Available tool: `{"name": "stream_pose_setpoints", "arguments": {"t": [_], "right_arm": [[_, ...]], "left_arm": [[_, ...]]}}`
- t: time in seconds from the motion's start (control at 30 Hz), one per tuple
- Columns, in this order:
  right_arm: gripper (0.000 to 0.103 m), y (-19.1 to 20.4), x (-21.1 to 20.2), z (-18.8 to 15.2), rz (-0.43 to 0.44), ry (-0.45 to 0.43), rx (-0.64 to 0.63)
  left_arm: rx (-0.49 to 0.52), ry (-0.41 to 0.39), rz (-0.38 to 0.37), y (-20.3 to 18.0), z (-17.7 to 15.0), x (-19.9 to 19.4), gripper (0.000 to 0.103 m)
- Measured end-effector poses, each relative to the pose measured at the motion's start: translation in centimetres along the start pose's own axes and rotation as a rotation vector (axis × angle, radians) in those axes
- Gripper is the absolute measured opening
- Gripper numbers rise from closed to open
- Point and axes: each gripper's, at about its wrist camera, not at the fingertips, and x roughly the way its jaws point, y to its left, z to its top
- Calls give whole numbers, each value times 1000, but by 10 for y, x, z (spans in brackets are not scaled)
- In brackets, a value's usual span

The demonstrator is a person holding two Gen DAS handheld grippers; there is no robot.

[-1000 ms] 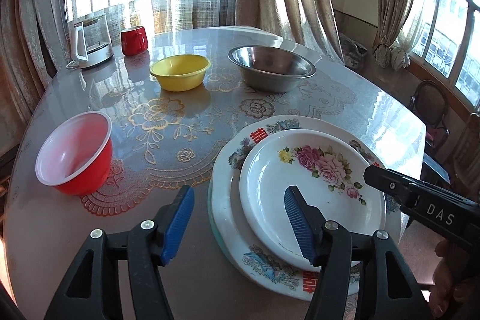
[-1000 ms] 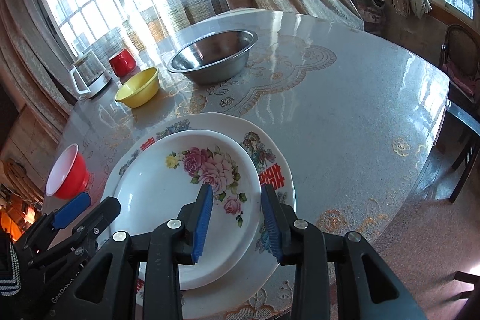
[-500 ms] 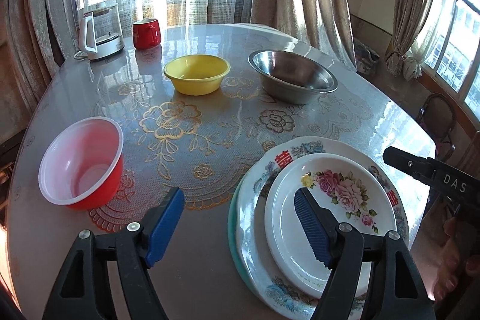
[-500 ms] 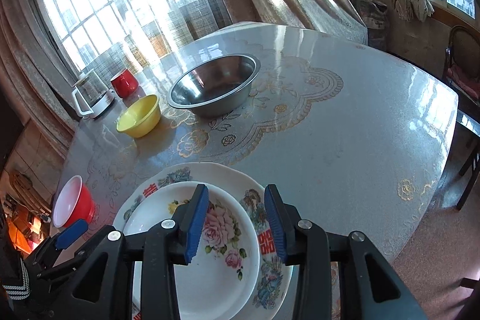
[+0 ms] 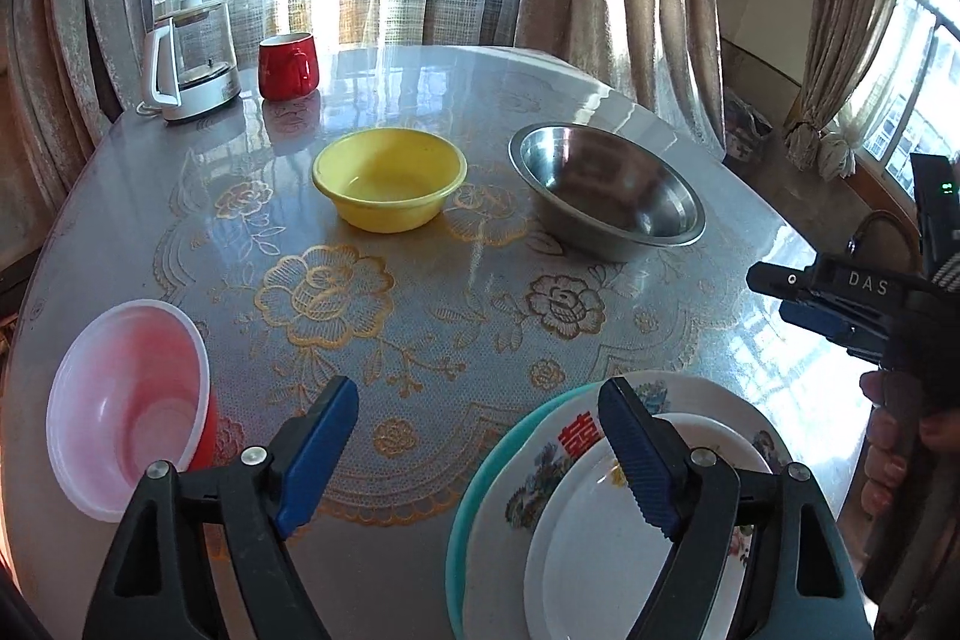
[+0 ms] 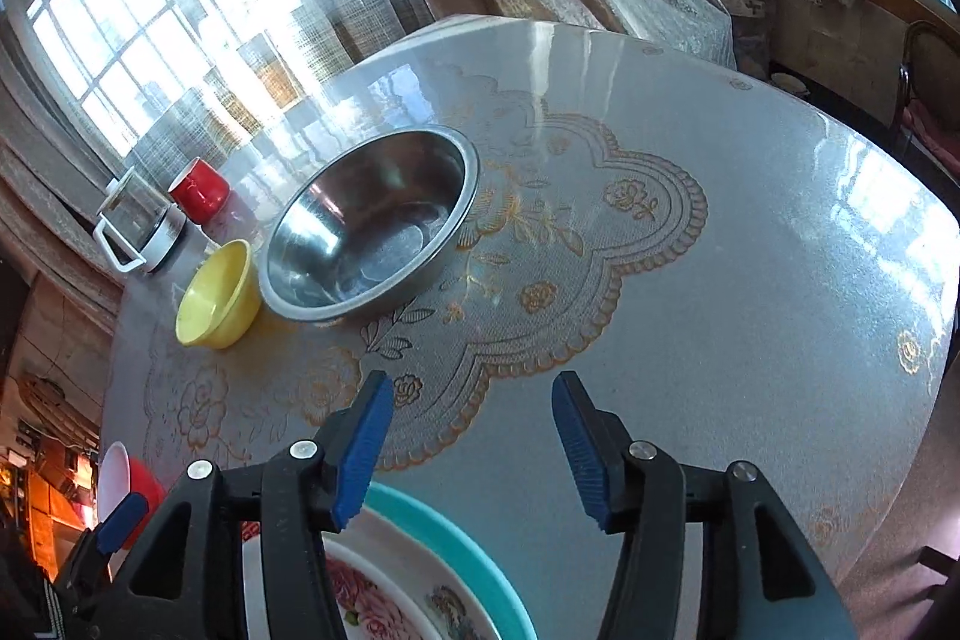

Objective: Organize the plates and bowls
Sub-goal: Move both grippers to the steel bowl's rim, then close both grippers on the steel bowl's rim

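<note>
A stack of plates, a floral one on a teal one with a smaller white plate on top, lies at the near right. My left gripper hovers beside its left rim, its jaws opening with nothing between them. A red bowl sits at the left, a yellow bowl and a steel bowl farther back. My right gripper hangs over bare table beyond the plates' teal rim, its jaws opening and empty, facing the steel bowl and yellow bowl.
A glass kettle and a red mug stand at the table's far left by the curtained window. A hand holds the right gripper past the table's right edge. A chair stands beyond the far right.
Both grippers have moved forward off the plate stack toward the bowls, which look larger now. The plates have slid to the bottom of both views. Both pairs of jaws stand wider.
</note>
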Motion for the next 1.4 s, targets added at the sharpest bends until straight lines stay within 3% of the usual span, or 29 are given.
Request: {"name": "stream_pose_setpoints", "arguments": {"t": [0.17,0.3,0.63,0.73,0.87,1.0,1.17,1.4], "right_arm": [[58,-11,25,39,61,27,108],[58,-15,56,59,133,106,192],[57,-4,107,67,113,213,140],[43,-4,108,66,108,203,99],[30,-8,105,61,181,201,110],[28,-7,98,57,172,181,73],[26,-6,97,55,178,172,66],[26,-8,95,57,183,176,47]], "left_arm": [[12,11,29,-2,11,9,84],[36,13,40,-7,19,14,84],[60,13,39,-15,46,29,85],[53,9,30,-17,54,34,85],[19,-18,-21,-18,68,36,86],[-39,-32,-55,-15,85,43,88],[-79,-22,-42,-18,106,62,89],[-36,58,-5,-32,119,113,92]]}}
